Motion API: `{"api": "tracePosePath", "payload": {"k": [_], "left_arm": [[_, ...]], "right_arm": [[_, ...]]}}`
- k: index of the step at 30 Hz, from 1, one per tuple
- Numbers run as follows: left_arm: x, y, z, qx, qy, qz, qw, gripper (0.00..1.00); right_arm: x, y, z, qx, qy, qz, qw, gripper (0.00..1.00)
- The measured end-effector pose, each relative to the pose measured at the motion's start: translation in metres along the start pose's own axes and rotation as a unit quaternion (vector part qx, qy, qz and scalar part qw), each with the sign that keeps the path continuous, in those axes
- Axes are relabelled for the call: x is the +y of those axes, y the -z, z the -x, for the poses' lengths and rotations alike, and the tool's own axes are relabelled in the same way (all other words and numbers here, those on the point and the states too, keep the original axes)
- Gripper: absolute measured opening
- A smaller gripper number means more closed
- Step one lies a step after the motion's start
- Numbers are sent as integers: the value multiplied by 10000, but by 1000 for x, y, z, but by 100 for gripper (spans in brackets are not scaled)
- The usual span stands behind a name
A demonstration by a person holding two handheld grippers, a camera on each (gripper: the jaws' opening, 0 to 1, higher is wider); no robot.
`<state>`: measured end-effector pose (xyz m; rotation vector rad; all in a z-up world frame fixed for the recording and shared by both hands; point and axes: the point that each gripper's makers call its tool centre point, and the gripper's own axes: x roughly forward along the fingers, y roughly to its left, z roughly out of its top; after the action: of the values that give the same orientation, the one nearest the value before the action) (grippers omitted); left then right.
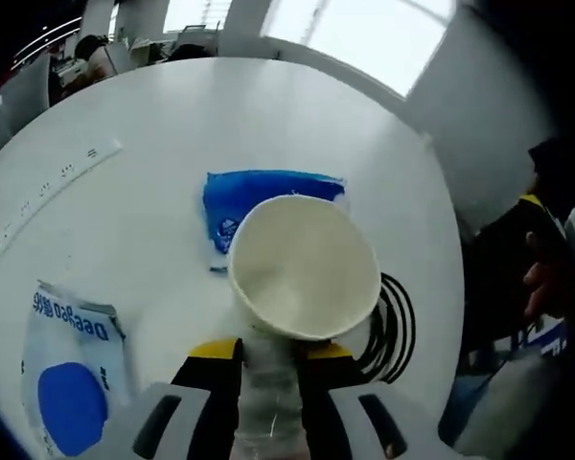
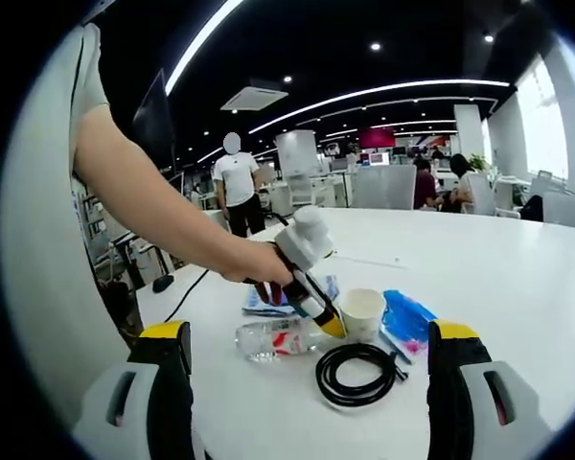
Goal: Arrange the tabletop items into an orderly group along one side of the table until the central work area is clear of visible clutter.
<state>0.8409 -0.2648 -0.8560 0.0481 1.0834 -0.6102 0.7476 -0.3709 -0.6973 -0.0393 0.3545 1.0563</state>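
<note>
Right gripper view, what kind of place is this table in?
Most likely an open-plan office. Behind the white table run rows of desks with seated people, long ceiling light strips cross overhead, and a person stands in the aisle. Large windows line one side.

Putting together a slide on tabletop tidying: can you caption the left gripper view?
Left gripper shut on a paper cup above a white table, with blue packets and a coiled black cable nearby.

Close overhead left; distant level right.
</note>
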Motion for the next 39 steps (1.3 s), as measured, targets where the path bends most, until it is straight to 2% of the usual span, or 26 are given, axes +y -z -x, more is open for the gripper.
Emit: {"api": "tracePosePath", "payload": {"k": [16,28,39], "left_arm": [[5,1,-2,99,-31,75,9999,18],[13,1,3,-18,-152,185,9997,17],[14,-1,18,-168,-228,145,9995,17]], "right_arm": [[-2,-1,-3,-21,-13,-24,10000,99],[-1,-1,-4,-37,-28,-23,10000,99],[4,-5,-9,-81,-119,12,9999,99]]}}
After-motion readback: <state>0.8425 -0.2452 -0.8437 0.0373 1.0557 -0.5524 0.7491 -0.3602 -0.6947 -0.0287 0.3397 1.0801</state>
